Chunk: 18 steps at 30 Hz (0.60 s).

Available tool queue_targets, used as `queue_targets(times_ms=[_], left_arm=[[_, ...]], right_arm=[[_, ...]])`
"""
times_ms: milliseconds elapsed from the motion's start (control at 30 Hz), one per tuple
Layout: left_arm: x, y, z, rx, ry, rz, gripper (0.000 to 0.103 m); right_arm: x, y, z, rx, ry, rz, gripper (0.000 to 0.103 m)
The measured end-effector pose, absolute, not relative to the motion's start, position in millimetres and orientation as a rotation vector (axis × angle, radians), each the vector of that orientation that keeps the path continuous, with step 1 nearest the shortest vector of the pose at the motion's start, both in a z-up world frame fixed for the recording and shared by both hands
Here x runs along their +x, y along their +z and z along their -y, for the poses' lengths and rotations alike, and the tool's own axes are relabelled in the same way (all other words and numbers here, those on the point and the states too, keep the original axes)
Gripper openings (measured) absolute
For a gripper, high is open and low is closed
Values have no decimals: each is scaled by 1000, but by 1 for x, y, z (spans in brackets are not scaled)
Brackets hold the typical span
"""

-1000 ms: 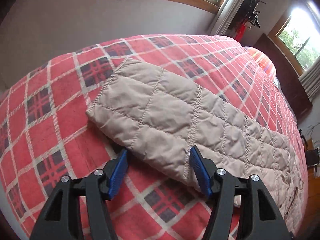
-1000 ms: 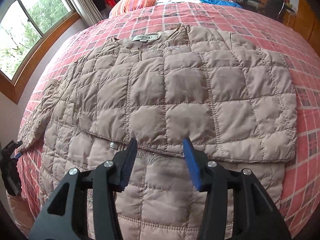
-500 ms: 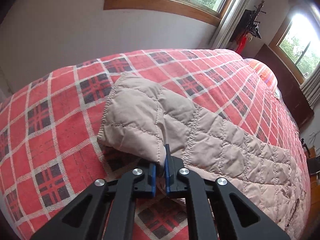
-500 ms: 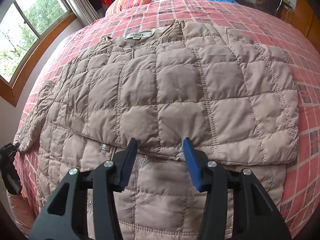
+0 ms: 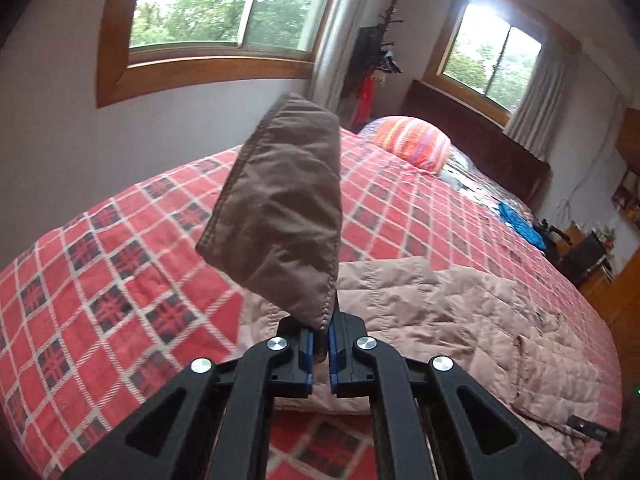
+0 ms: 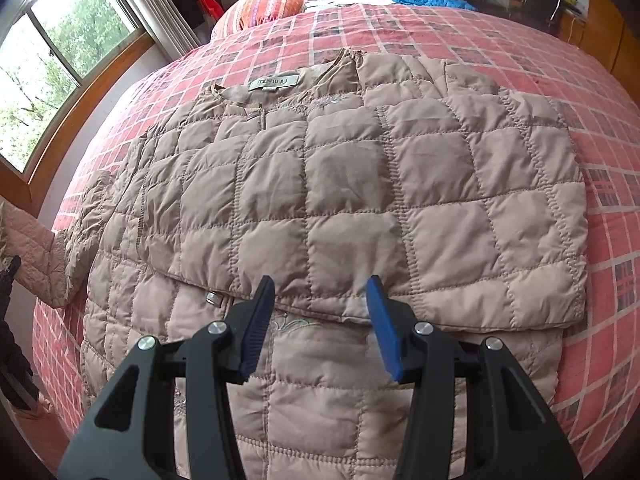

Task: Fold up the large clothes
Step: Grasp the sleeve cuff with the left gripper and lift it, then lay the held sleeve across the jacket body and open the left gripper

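- Quilted beige jacket [image 6: 340, 200] lay flat on the plaid bed [image 6: 520, 60], straight ahead of the right tongs [image 6: 320, 320].
- Right tongs spread, empty!
- Left tongs [image 5: 320, 344] pinched its sleeve cuff [image 5: 280, 216], lifted upright above them.

My left gripper's [image 5: 319, 350] forward view is blocked by the lifted sleeve [image 5: 280, 216]; bare bedspread [image 5: 100, 280] lies open left of it. Far off, a pillow [image 5: 408, 142] and blue cloth [image 5: 518, 222] occupy the bed
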<state>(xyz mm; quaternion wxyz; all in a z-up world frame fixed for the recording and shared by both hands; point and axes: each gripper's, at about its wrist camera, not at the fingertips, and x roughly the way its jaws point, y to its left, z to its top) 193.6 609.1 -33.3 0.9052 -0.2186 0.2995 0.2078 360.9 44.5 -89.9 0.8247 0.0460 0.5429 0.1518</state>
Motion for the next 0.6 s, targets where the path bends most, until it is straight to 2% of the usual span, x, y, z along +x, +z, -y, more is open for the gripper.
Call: queue_targets(times_ms=[300, 600], left_arm=[[250, -27, -490, -375, 153, -661, 5], [290, -70, -429, -306, 95, -777, 5]], right_arm=[[360, -85, -36, 115, 328, -1145, 48], [363, -94, -34, 123, 323, -1182, 48]])
